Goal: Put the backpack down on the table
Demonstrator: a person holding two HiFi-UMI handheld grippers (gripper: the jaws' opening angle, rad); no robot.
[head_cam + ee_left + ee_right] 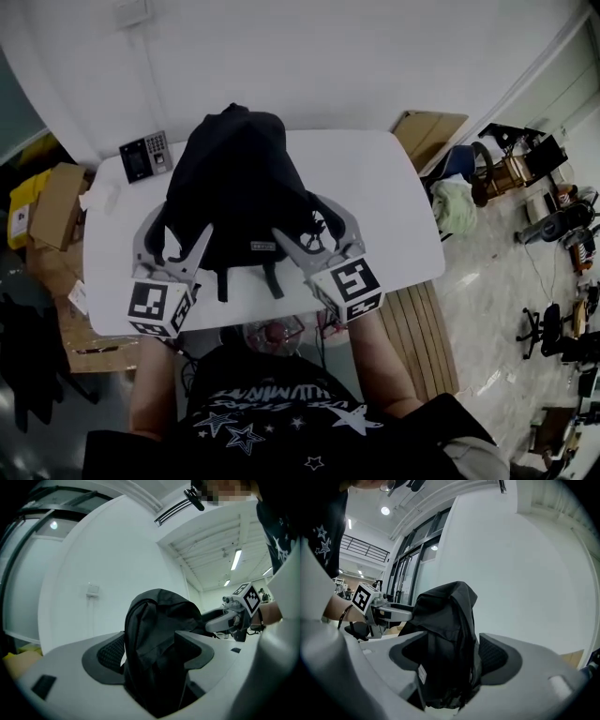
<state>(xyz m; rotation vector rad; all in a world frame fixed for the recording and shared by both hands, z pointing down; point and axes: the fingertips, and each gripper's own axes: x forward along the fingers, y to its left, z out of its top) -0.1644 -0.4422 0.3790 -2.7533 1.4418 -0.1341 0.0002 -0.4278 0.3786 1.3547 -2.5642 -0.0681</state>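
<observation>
Head view: high above the desk, facing steeply down. Left gripper view and right gripper view: level, close behind the jaws of the left gripper and right gripper, facing the backpack from either side; all three views share it.

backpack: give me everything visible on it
Black backpack, soft woven-looking fabric, slumped but upright on the white table near its front edge. A small label sits low on the near face, and two straps trail toward the person. The left gripper and right gripper straddle its lower sides, jaws open, fabric between them.
</observation>
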